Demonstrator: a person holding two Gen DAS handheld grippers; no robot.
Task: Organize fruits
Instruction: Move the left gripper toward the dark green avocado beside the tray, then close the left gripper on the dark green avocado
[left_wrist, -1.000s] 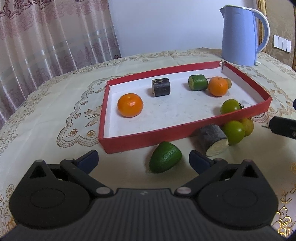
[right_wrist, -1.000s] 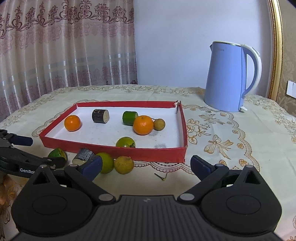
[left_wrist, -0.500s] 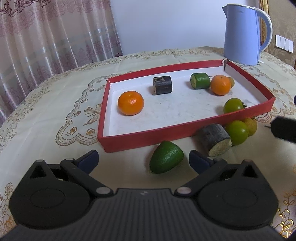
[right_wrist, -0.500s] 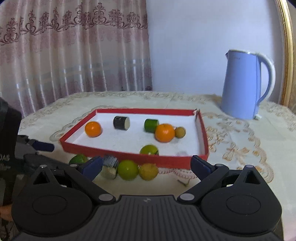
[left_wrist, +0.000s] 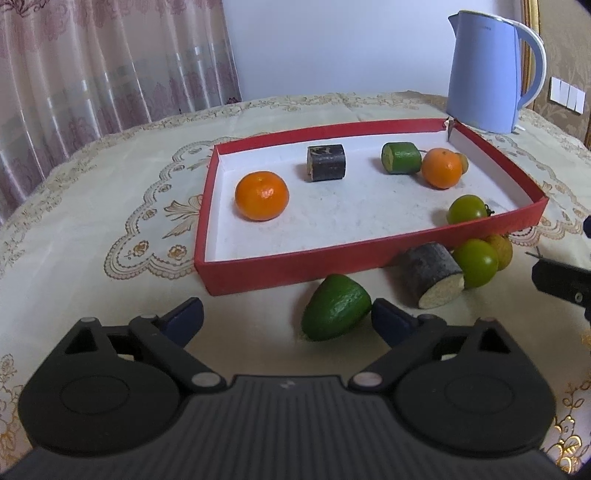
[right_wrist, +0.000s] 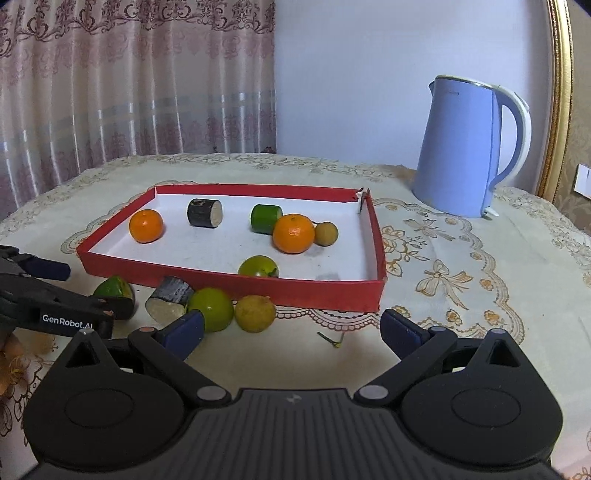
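Left gripper (left_wrist: 286, 319) had jaws spread, just been closing a little, pads not pressing the green avocado piece (left_wrist: 335, 313) lying between them toward the right finger. Right gripper (right_wrist: 291, 328) jaws spread wide, nothing between. Red tray (left_wrist: 369, 254) held two oranges, a dark cane chunk (left_wrist: 325, 163), a green chunk and a green tomato. At 2 o'clock of the avocado, crowding the tray's front wall: cut cane piece (left_wrist: 434, 275), green fruit (left_wrist: 475, 263), yellow fruit. Blue kettle (right_wrist: 463, 147) stood at 1 o'clock beyond the tray.
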